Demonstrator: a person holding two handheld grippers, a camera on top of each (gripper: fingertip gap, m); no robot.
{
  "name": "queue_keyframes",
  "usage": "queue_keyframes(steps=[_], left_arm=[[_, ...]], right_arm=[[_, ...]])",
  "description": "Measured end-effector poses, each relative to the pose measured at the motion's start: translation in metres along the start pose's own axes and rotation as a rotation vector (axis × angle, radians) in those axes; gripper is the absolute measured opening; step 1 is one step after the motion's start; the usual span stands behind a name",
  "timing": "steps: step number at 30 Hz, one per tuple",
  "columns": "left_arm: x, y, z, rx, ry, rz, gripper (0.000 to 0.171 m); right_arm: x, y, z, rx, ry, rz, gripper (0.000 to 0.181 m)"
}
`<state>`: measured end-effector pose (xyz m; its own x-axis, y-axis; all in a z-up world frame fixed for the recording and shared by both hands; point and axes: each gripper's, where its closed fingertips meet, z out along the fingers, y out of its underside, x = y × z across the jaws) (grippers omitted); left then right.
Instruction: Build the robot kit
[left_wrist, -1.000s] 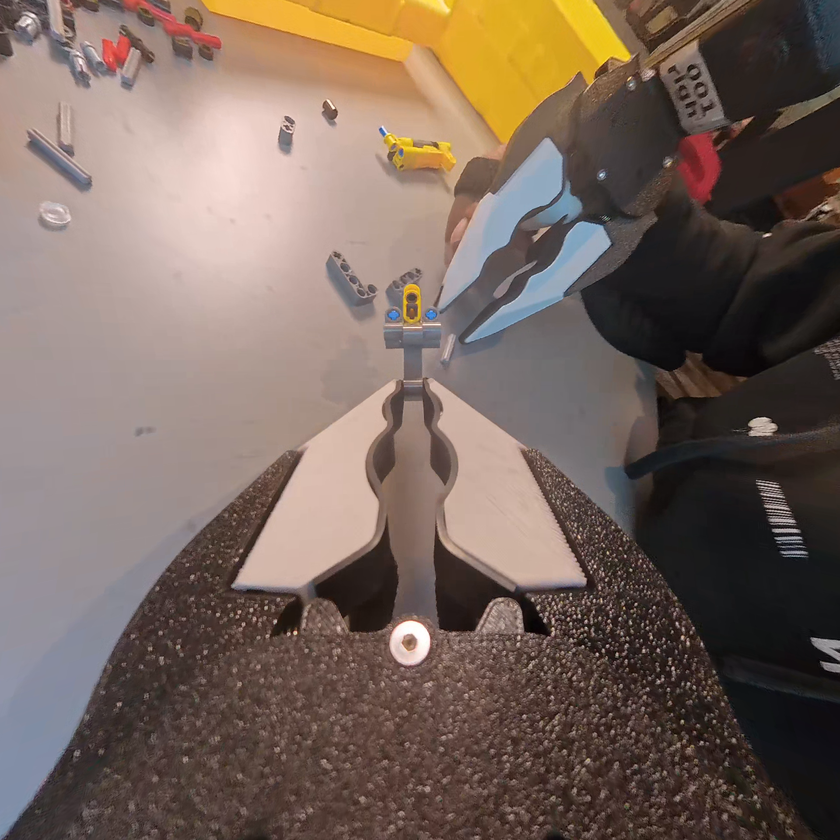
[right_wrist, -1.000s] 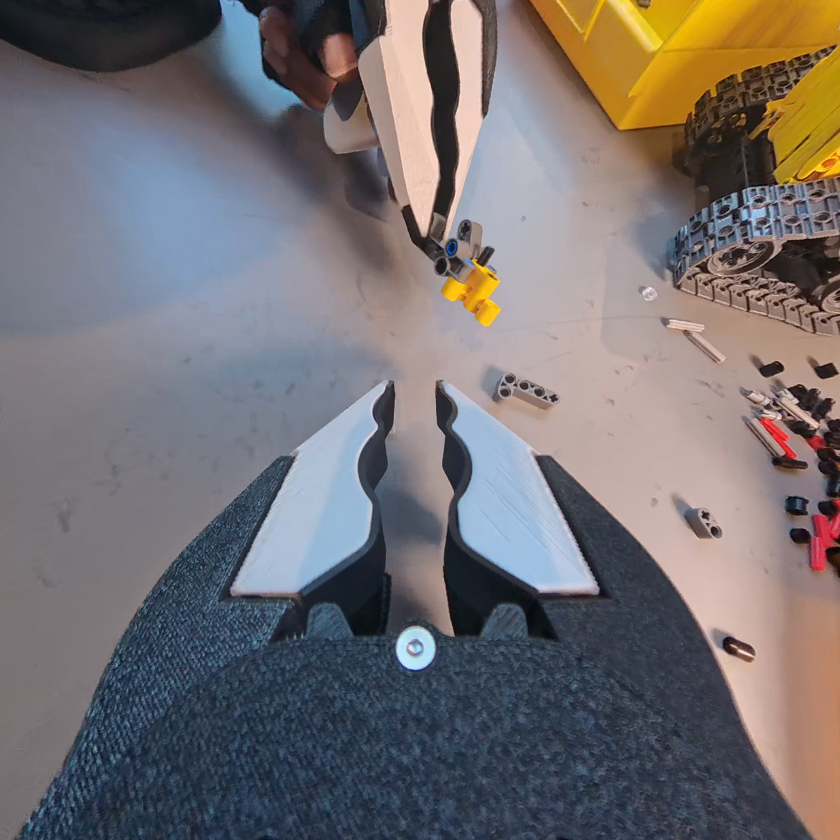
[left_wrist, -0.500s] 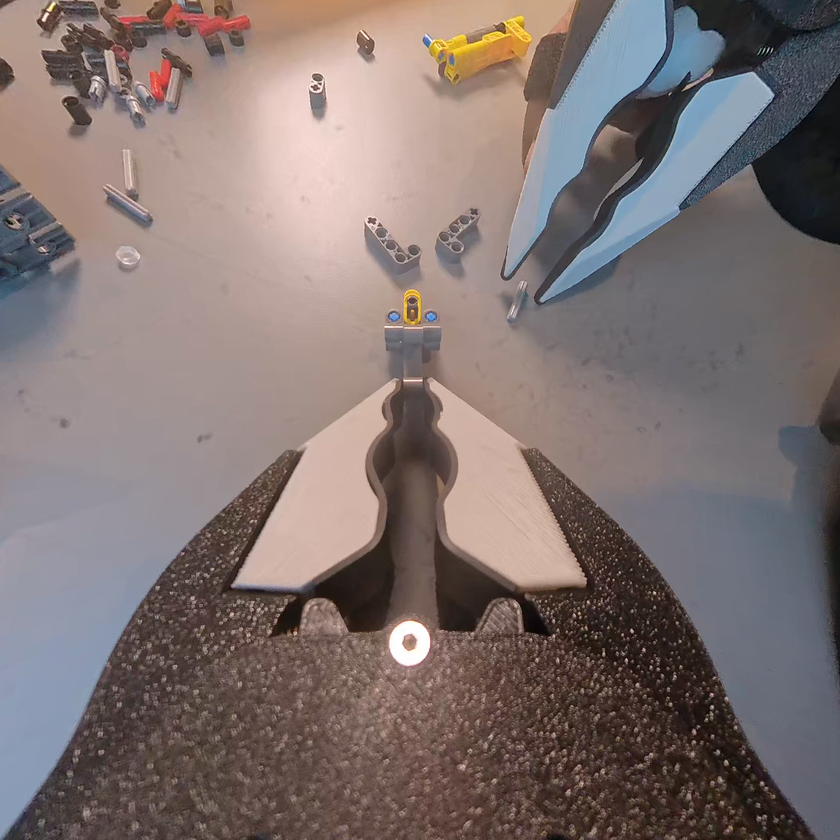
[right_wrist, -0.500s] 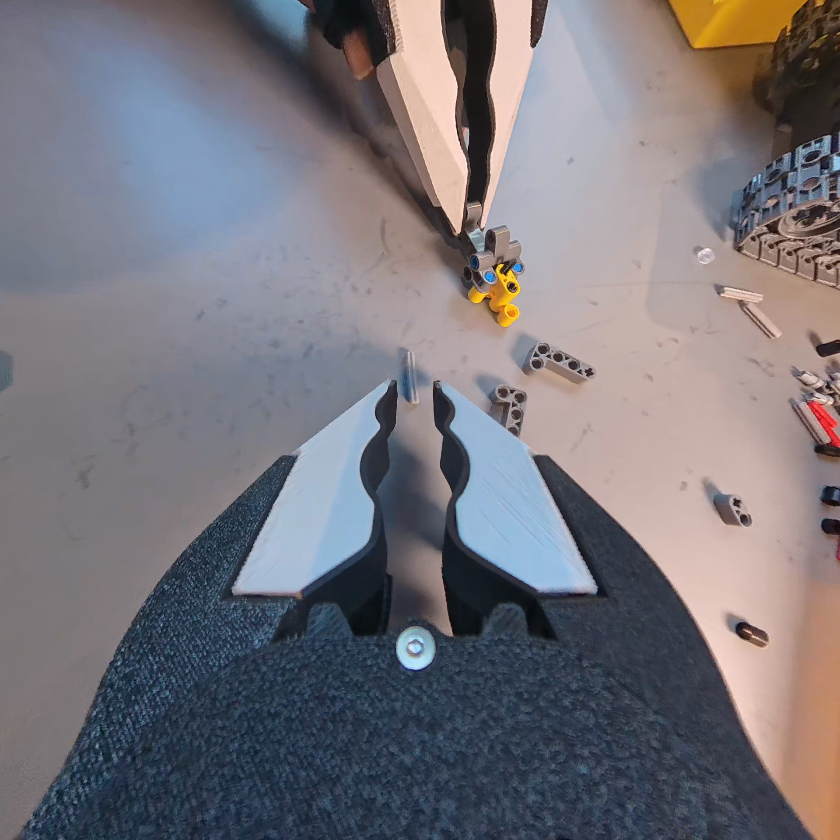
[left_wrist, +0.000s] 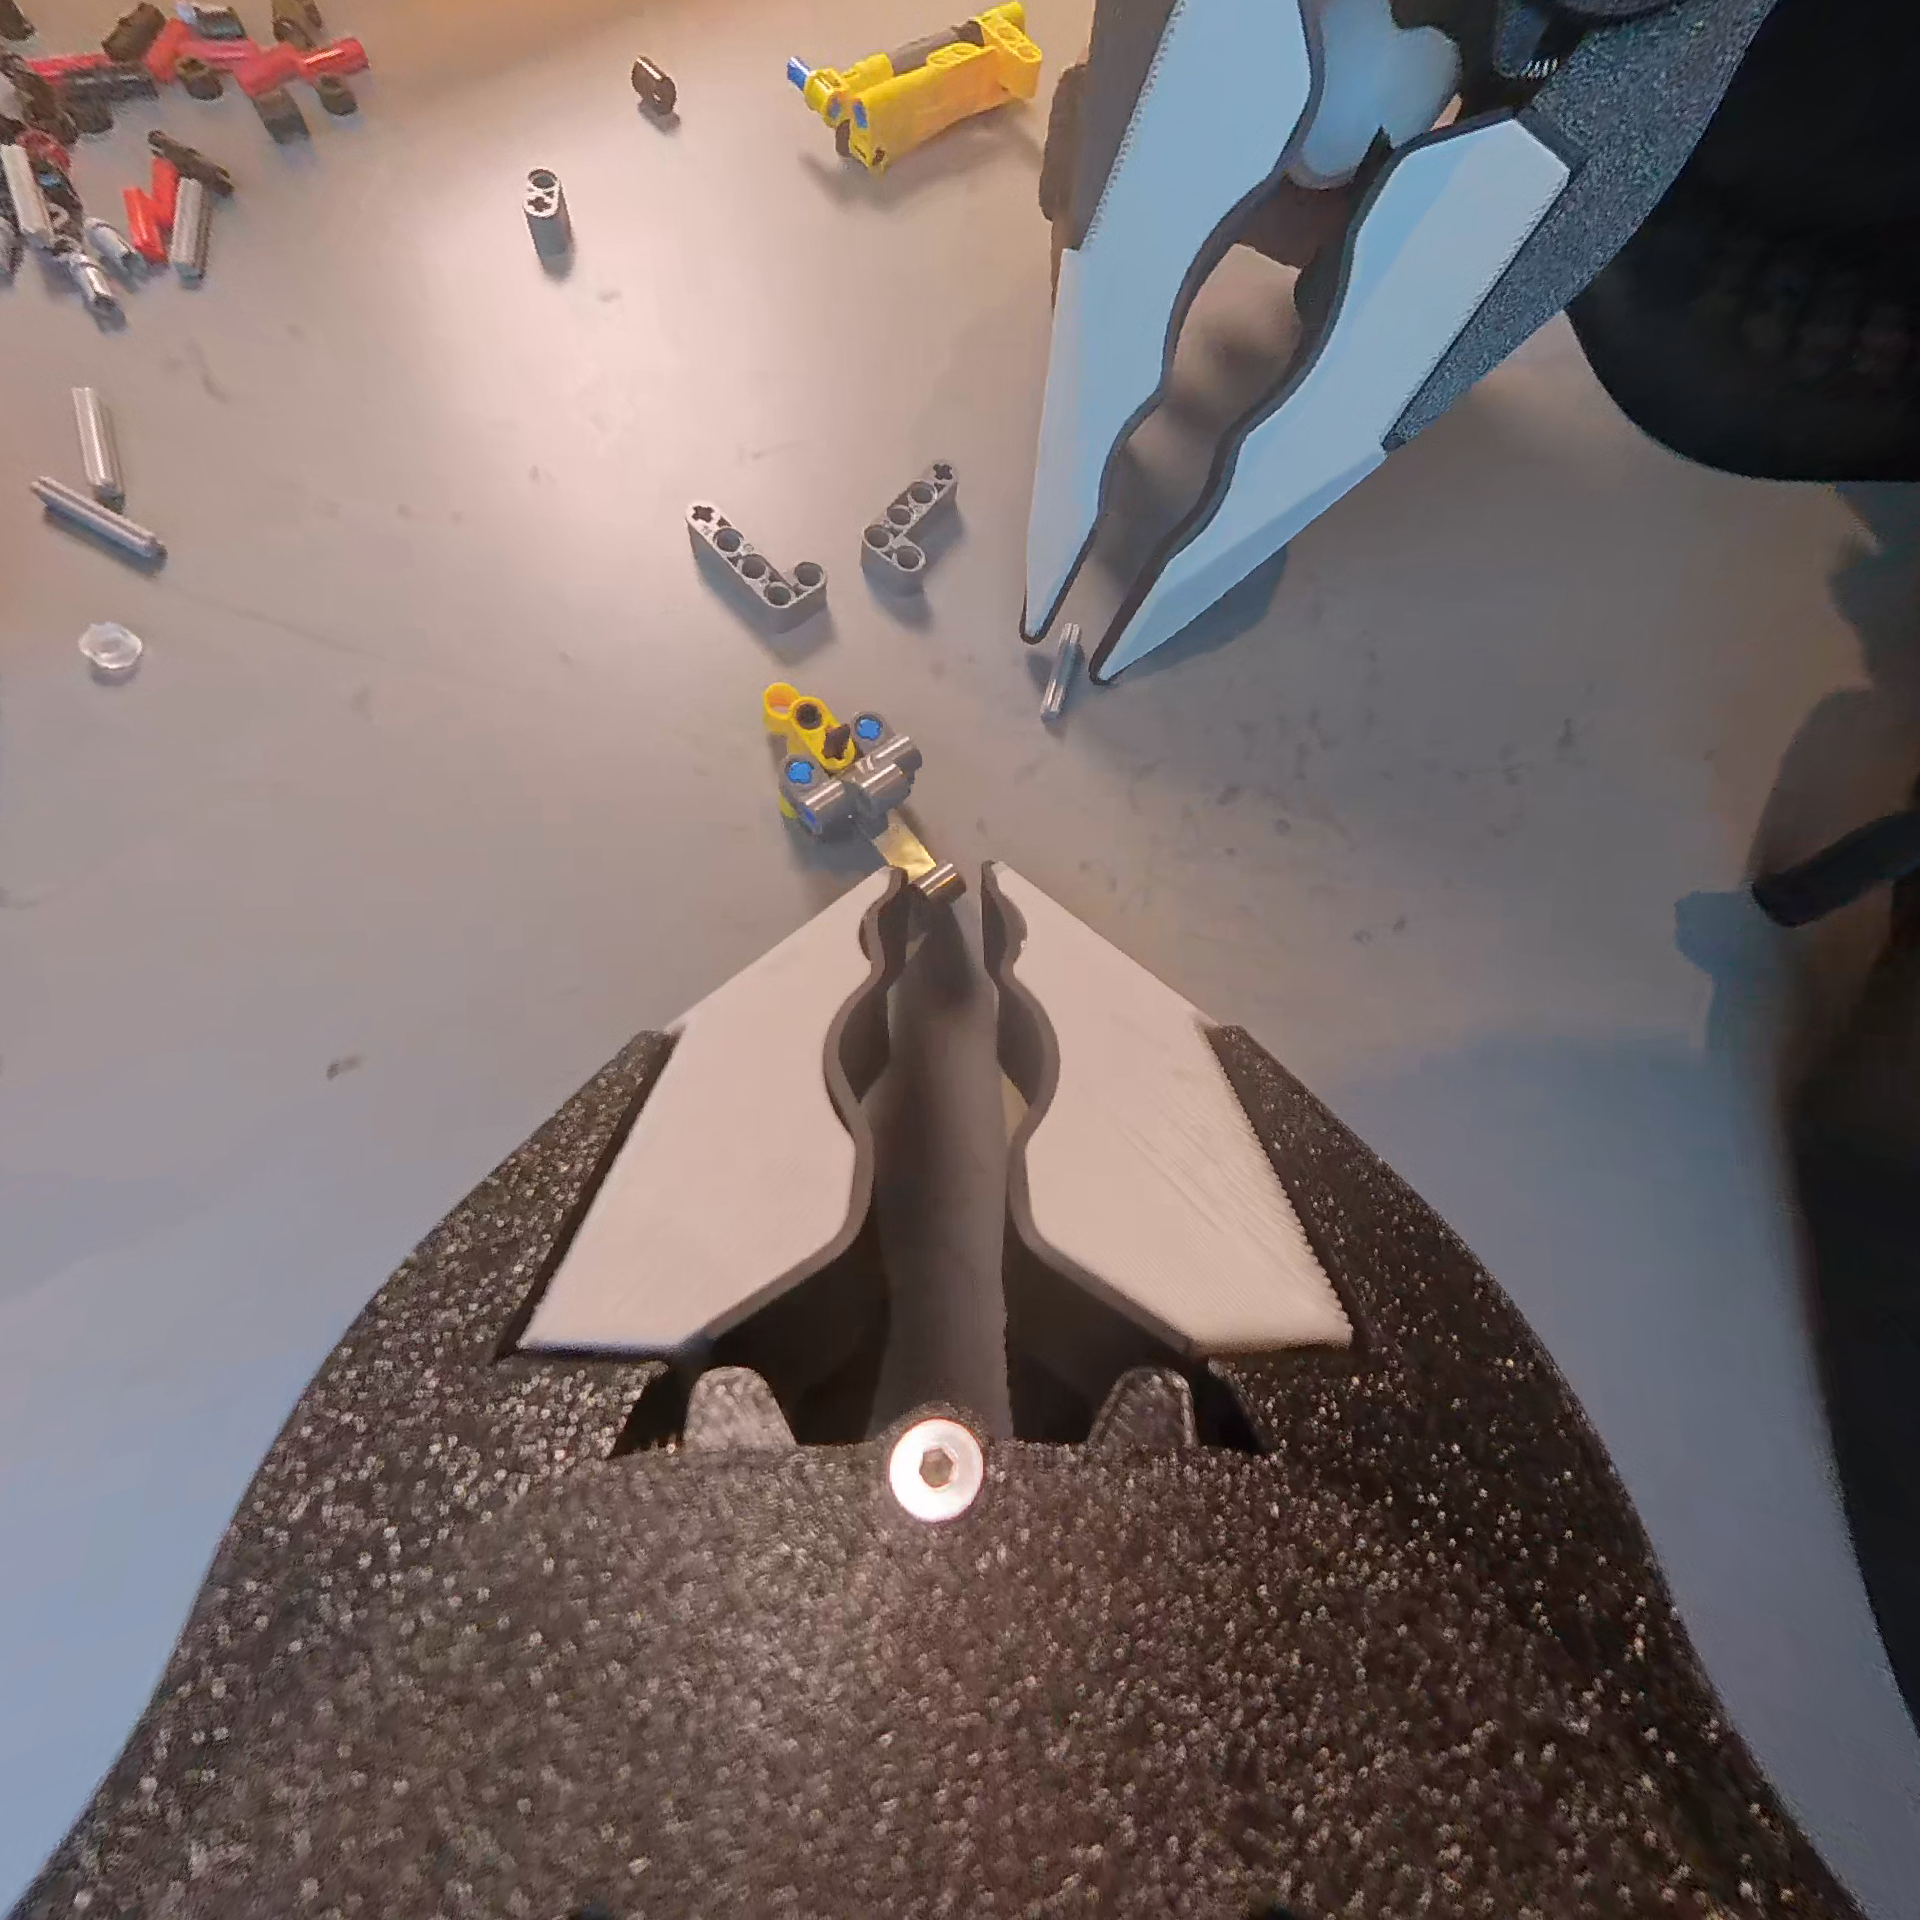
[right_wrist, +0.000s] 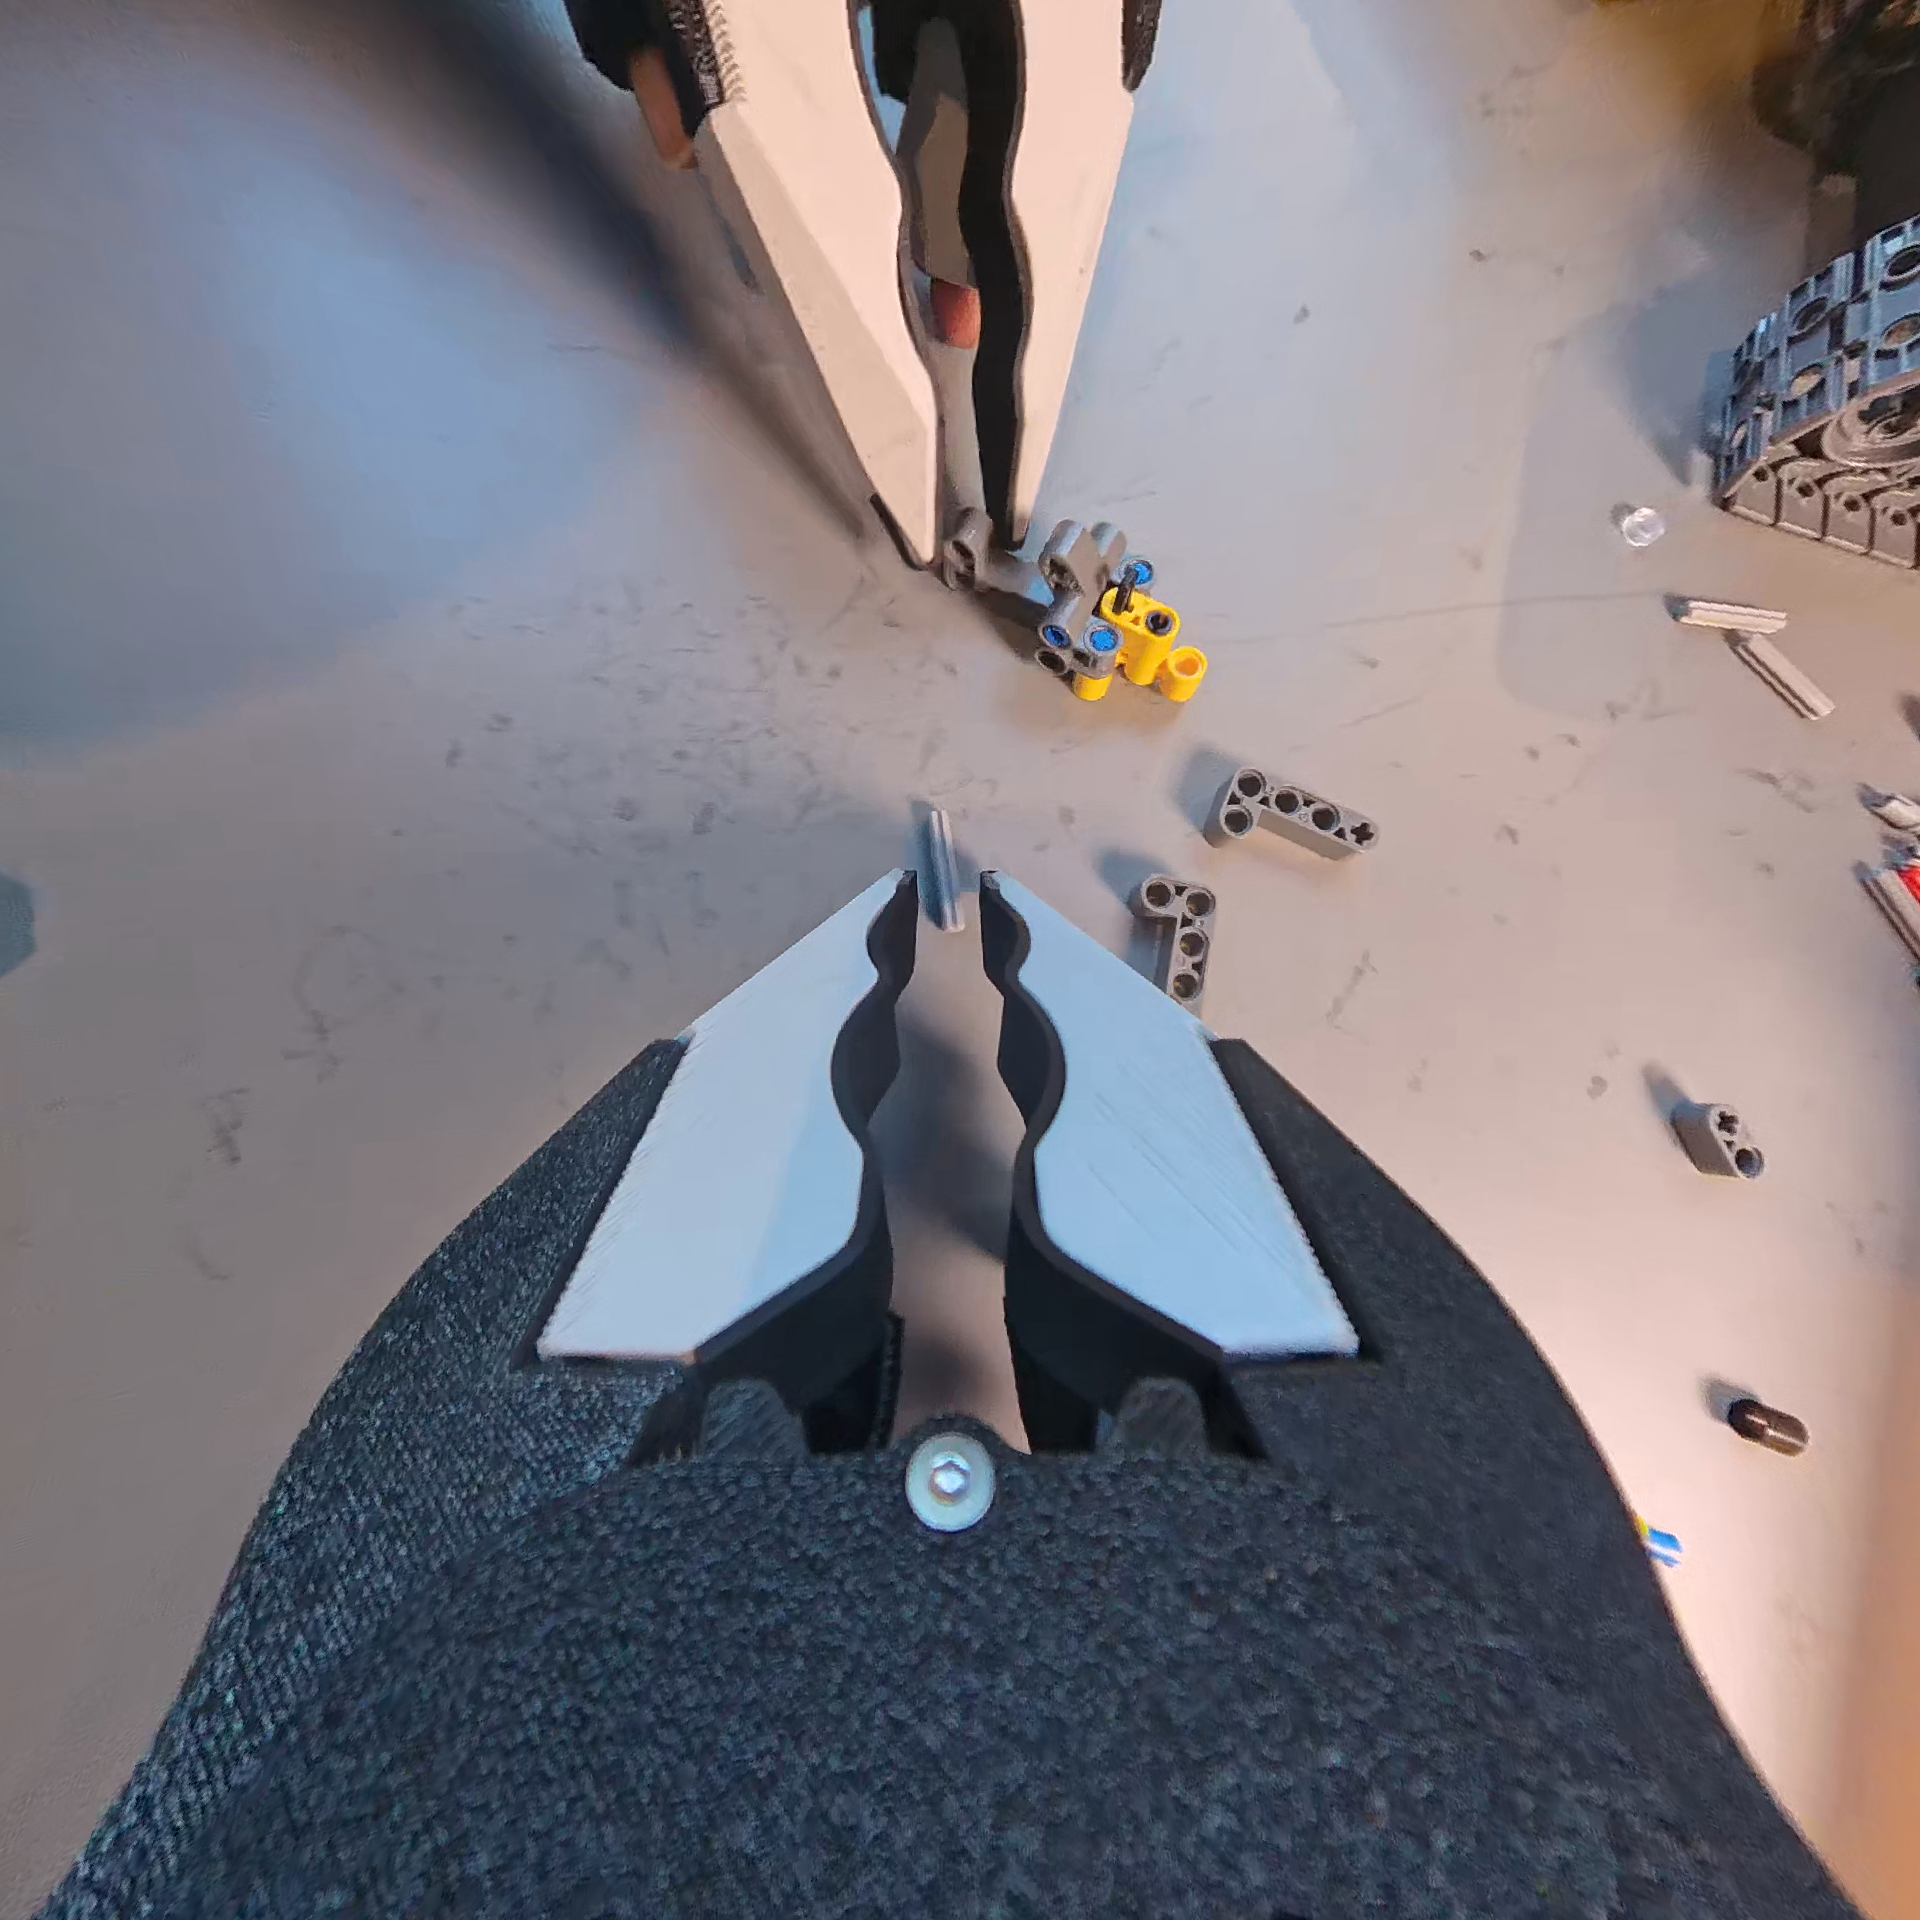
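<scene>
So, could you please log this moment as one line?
left gripper: open, beside grey-yellow assembly on table | right gripper: open, straddling grey axle

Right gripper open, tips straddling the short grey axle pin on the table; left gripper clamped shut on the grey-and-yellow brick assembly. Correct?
One error: the left gripper is open in the left wrist view; the small grey-and-yellow brick assembly lies on the grey table. The right gripper is open, straddling the short grey axle pin.

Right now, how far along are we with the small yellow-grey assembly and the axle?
Done: the assembly lies on the table, with the left gripper open around its grey arm. In hand: the right gripper is open, tips either side of the axle, not gripping. Remaining: the axle and two L-beams lie loose.
</scene>
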<state>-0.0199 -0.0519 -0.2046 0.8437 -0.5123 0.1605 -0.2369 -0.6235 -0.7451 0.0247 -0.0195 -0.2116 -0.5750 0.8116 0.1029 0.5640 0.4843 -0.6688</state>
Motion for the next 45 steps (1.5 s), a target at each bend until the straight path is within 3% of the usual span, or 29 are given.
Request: queue_keyframes(steps=[8,18,22,29,33,37,45], left_arm=[[0.008,-0.003,-0.001,0.019,0.065,-0.012,0.016],[-0.001,-0.018,-0.017,0.128,0.08,-0.055,0.017],[0.009,-0.021,-0.016,0.142,0.107,-0.014,0.019],[0.032,-0.025,-0.012,0.155,0.18,0.073,0.028],[0.045,-0.028,-0.012,0.172,0.231,0.105,0.022],[0.056,-0.031,-0.014,0.196,0.282,0.122,0.004],[0.053,-0.035,-0.016,0.216,0.267,0.114,0.003]], right_arm=[[0.0,0.0,0.001,-0.012,-0.005,0.025,0.011],[-0.002,-0.003,0.002,-0.001,-0.005,0.001,0.004],[-0.005,-0.009,0.002,0.039,-0.023,0.011,0.004],[-0.014,-0.049,-0.012,0.252,-0.034,-0.045,0.004],[-0.022,-0.057,-0.015,0.303,-0.059,-0.069,0.004],[-0.029,-0.066,-0.02,0.358,-0.094,-0.082,0.004],[-0.025,-0.072,-0.026,0.403,-0.076,-0.076,0.003]])
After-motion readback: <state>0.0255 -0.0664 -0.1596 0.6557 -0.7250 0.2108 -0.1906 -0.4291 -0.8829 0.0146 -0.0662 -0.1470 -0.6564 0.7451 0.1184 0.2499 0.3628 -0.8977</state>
